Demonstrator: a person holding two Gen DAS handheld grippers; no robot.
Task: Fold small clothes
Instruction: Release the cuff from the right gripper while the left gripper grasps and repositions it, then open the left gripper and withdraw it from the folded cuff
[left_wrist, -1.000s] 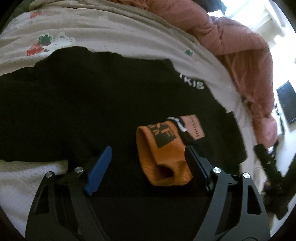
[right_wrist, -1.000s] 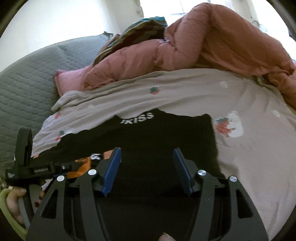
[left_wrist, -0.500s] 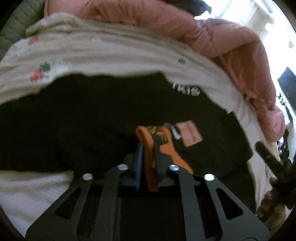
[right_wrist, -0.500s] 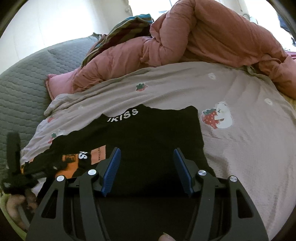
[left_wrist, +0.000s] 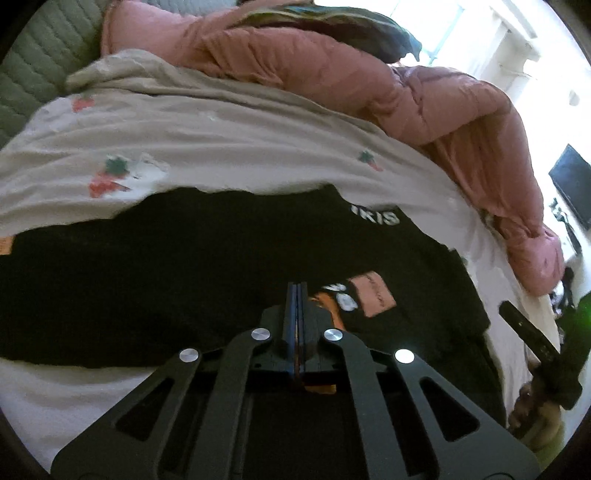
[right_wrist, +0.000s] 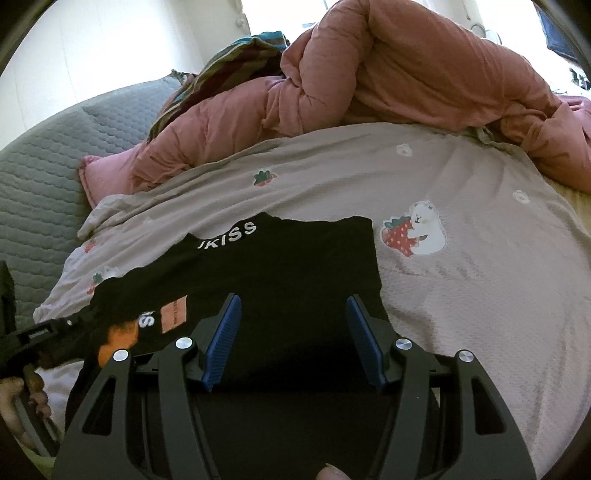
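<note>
Left wrist view: left gripper (left_wrist: 297, 291) jaws clamped on orange cuff (left_wrist: 325, 301) of black garment (left_wrist: 184, 266); right gripper (right_wrist: 291, 332) jaws open, empty, over garment.

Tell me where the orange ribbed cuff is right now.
The orange ribbed cuff sits pinched in the shut left gripper, beside the pink label on the black garment.

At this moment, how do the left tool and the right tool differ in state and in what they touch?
The left tool has its blue pads pressed together, while the right tool stands open with a wide gap. The left tool is shut on the orange ribbed cuff of the black sweatshirt with white lettering; the right tool holds nothing and hangs over the sweatshirt's black body. Both share black frames, blue pads and a downward aim at the same garment.
</note>
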